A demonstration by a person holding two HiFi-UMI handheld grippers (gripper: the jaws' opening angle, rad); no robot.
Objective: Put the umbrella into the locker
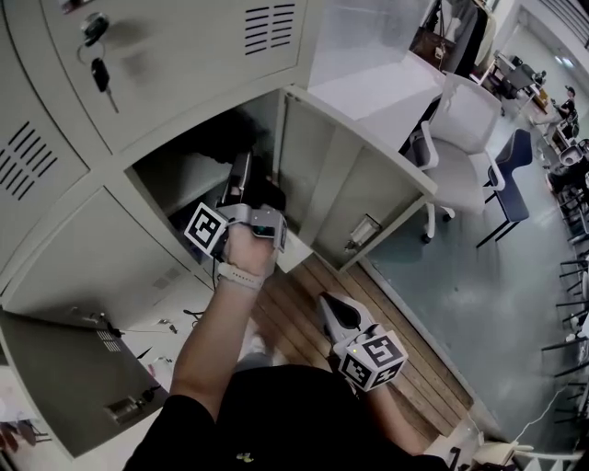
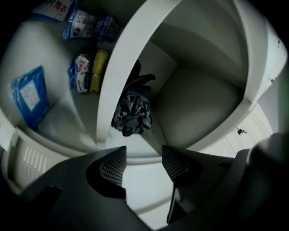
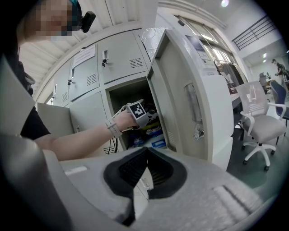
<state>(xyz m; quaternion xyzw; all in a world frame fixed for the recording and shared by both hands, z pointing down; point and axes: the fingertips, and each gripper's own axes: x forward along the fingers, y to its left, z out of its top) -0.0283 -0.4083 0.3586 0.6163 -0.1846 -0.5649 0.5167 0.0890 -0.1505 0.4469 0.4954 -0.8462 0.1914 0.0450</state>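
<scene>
Now L gripper jaws apart, empty, umbrella beyond in locker; R gripper jaws together.

No text fully legible.
- Left gripper view, 11 o'clock: white packet, red Chinese characters, cut by frame edge, unreadable.
- 9 o'clock: blue packet, white printed label, print too small.
- Right gripper view, 11 o'clock: paper notice on closed locker door, blurred.
- 1 o'clock: sticker on open door, illegible.
- Head view: left gripper's cube, right gripper's cube, black-white square codes, no letters.
</scene>
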